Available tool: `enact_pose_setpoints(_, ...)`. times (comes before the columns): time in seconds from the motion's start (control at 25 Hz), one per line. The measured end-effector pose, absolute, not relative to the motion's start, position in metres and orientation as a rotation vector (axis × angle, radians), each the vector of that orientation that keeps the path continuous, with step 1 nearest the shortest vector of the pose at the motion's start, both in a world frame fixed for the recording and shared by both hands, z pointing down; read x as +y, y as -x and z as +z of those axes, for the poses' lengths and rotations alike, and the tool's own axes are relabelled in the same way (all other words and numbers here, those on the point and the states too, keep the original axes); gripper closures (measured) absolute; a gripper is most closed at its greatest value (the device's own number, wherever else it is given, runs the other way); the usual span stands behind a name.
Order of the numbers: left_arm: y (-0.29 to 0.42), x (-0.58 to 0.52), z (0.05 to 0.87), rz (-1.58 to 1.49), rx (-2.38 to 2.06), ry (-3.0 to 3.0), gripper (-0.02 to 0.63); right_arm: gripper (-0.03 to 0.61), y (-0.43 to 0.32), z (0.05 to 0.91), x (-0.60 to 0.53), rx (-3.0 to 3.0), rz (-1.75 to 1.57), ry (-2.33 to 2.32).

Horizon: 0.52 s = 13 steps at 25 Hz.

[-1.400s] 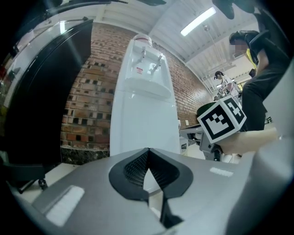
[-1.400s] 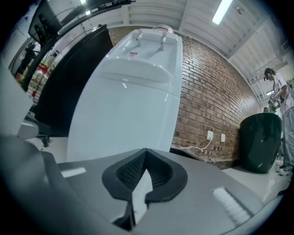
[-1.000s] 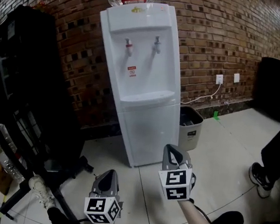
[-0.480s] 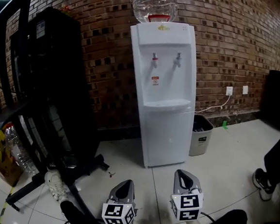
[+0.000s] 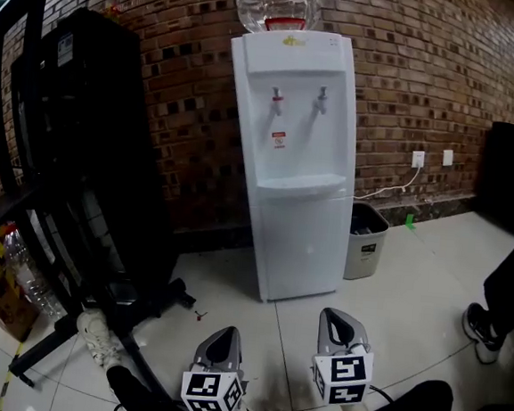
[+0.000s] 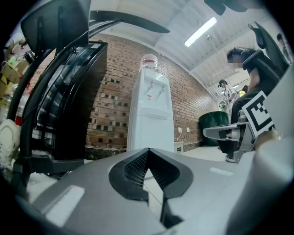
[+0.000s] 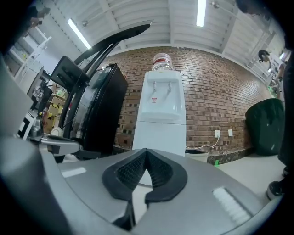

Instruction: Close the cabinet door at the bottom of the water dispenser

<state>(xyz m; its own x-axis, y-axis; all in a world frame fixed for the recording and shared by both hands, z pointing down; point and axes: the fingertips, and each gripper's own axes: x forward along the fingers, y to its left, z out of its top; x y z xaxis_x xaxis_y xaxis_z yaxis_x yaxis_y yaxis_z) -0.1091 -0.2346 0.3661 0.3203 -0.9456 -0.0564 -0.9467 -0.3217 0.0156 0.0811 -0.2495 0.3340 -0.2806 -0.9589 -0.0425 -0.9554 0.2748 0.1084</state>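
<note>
The white water dispenser (image 5: 292,158) stands against the brick wall with a bottle on top. Its lower cabinet door (image 5: 303,240) looks flush with the body. My left gripper (image 5: 225,336) and right gripper (image 5: 337,316) hover side by side low over the floor, well short of the dispenser and pointing level at it. Both are shut with nothing between their jaws. The dispenser (image 6: 149,114) shows beyond the closed tips of the left gripper (image 6: 148,150). In the right gripper view the dispenser (image 7: 161,114) rises straight beyond the right gripper (image 7: 146,150).
A tall black cabinet (image 5: 94,123) stands left of the dispenser, with a black stand's legs (image 5: 132,301) spread on the floor before it. A grey waste bin (image 5: 364,241) sits right of the dispenser. A person's shoe (image 5: 479,327) shows at the right edge.
Both grippers have sunk lower in the head view and the dispenser now looks farther off. Over the last half second almost nothing has moved. Both grippers stay shut.
</note>
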Motion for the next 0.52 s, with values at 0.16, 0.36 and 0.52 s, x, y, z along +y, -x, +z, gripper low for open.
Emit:
enact_pose_setpoints(0.16,0.1065,-0.2337,0.3653,0.079,1.814,2.537,0.600,0.578,-0.0763,0.3414,-0.2500,-2.482,-0.158,-1.844)
enact_pose_setpoints(0.36,0.1073,-0.2349,0.3626,0.086,1.818,2.540,0.600,0.578,-0.0712,0.3447,-0.2513,-2.486,-0.152,-1.822)
enact_pose_setpoints(0.52,0.1055,-0.2359,0.3592,0.096,1.803,2.545,0.600,0.578,-0.0705,0.3457,-0.2525,-2.488,-0.147,-1.817)
